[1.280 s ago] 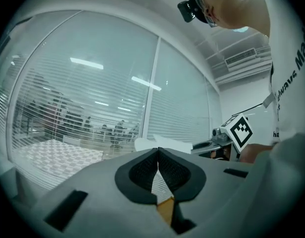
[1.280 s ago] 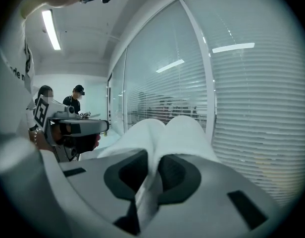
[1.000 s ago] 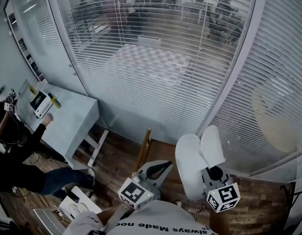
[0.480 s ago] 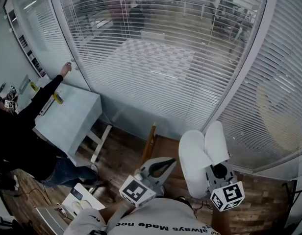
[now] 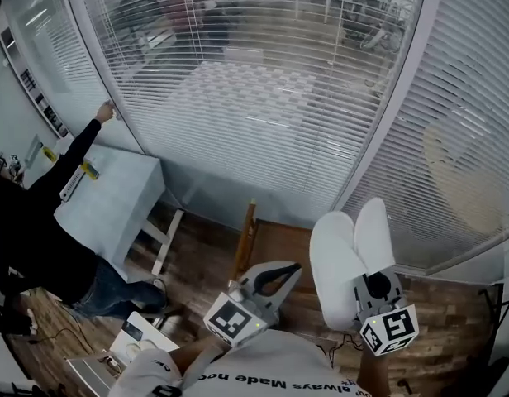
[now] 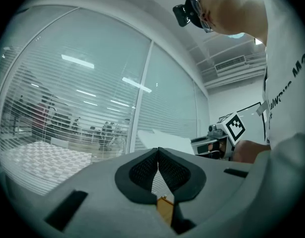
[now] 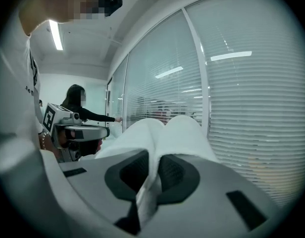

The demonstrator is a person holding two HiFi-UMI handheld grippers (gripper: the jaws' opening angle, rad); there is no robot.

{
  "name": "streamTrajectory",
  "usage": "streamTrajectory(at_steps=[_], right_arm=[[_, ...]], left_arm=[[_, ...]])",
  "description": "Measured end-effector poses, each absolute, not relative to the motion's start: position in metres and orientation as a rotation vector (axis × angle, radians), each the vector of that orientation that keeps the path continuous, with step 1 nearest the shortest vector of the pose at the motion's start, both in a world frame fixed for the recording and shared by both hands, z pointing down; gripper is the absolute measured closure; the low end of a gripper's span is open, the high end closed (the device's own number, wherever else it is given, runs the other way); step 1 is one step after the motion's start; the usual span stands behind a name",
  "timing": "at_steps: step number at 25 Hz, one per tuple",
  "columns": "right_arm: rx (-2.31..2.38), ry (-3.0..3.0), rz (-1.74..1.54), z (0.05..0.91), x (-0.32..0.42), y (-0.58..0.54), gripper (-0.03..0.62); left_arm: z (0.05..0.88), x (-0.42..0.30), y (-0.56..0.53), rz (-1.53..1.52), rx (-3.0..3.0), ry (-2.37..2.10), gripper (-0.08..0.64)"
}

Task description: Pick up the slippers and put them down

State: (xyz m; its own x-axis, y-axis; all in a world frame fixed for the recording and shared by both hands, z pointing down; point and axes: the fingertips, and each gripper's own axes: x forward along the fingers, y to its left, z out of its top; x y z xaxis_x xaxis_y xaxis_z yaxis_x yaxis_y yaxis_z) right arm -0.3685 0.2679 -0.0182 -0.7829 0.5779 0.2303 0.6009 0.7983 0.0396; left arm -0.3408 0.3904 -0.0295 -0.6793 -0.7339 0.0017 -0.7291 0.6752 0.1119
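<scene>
A pair of white slippers [image 5: 352, 259] is pressed flat together and sticks up and away from my right gripper [image 5: 363, 292], which is shut on their heel end. In the right gripper view the slippers [image 7: 165, 135] rise between the dark pads [image 7: 178, 171] and fill the middle. My left gripper [image 5: 286, 270] hangs to the left of the slippers, apart from them. Its jaws meet at the tips with nothing between them [image 6: 157, 151]. From the left gripper view the slippers [image 6: 165, 142] and the right gripper's marker cube [image 6: 235, 126] show at the right.
A glass wall with white blinds [image 5: 263, 98] curves close in front. A pale table [image 5: 114, 209] stands at the left, where a person in dark clothes [image 5: 31, 238] reaches to the glass. A wooden piece [image 5: 245, 236] leans at the wall. A white box [image 5: 137, 339] lies on the wooden floor.
My right gripper has shifted a little to the right with the slippers. The person at the left has left the table's edge and stretched an arm to the glass wall.
</scene>
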Motion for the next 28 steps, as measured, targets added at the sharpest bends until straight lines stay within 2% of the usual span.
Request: streamTrajectory(at_steps=[14, 28], right_arm=[[-0.529, -2.887, -0.121, -0.023, -0.243, 0.126, 0.558], [0.051, -2.898, -0.038, -0.011, -0.036, -0.053, 0.558]], left_arm=[[-0.034, -0.253, 0.247, -0.115, 1.628, -2.630, 0.548], [-0.030, -0.097, 0.054, -0.098, 2.070, -2.262, 0.548]])
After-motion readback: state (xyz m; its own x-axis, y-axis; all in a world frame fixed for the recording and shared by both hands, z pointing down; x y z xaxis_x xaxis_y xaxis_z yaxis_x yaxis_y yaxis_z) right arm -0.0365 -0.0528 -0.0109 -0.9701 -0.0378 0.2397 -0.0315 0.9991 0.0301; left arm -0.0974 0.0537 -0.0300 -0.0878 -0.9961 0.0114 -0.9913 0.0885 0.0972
